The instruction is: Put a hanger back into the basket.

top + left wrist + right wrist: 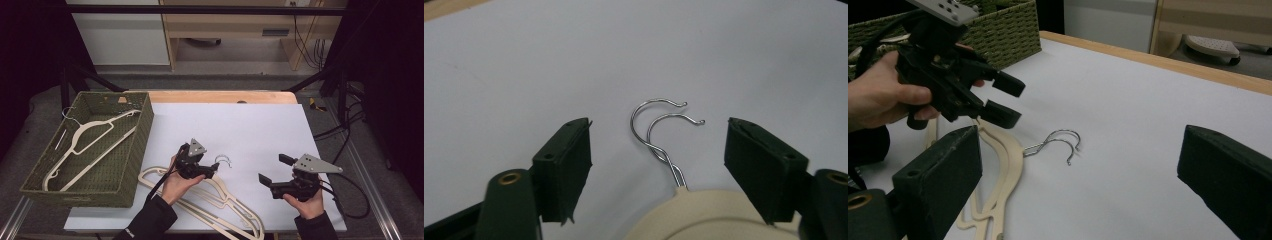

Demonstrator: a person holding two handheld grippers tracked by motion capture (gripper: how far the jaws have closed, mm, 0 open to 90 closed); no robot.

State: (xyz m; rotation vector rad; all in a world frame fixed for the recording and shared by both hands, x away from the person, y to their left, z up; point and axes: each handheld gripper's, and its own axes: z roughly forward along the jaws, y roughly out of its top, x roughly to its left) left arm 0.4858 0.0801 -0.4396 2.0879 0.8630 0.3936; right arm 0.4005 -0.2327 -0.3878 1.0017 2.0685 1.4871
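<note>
left gripper [212,171] | jaws apart, astride | hangers [704,212] neck below

This looks like a lab or test room set up for recording. The counter [260,125] is covered with a plain white sheet and stands inside a black metal frame [200,9]. Loose cables [345,130] run over the grey floor [240,80] at the right, and behind stands light wooden furniture [225,25]
</note>
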